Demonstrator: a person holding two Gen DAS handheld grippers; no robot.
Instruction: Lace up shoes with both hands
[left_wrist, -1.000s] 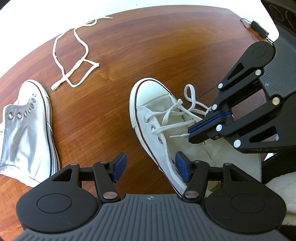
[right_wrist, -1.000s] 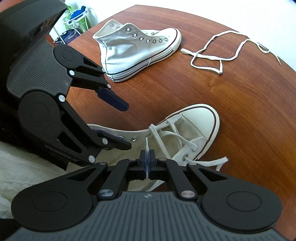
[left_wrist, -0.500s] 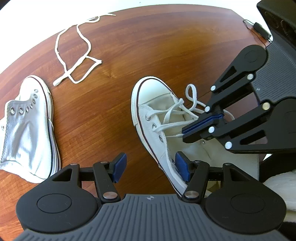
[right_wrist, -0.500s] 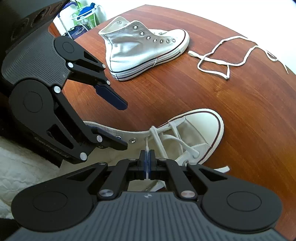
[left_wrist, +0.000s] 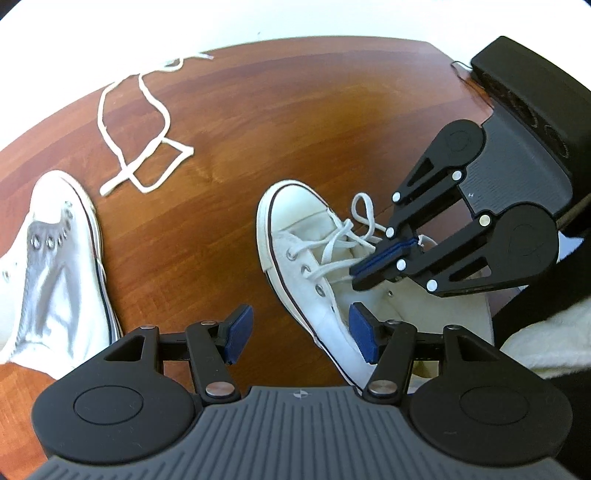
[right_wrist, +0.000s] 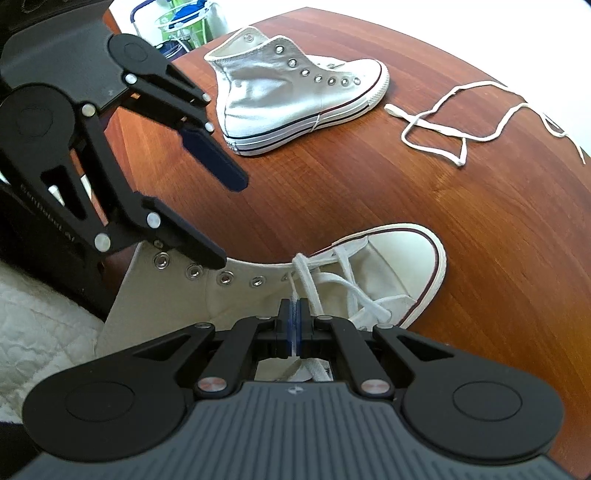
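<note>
Left claw (left_wrist: 301, 334) lifted slightly, gaping empty over half-laced sneaker (left_wrist: 314, 258), right claw (right_wrist: 294, 328) pinching its lace (right_wrist: 306, 280), spare lace (right_wrist: 461, 129) apart

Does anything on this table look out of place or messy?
A loose white lace lies tangled on the table, in no shoe. The far shoe lies on its side with no lace at all. The near shoe is only half laced.

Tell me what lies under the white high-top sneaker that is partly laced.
The partly laced white canvas sneaker lies on the reddish-brown wooden table. Its heel end reaches beyond the table edge, and what supports it there is hidden by the sneaker and the tools.
</note>
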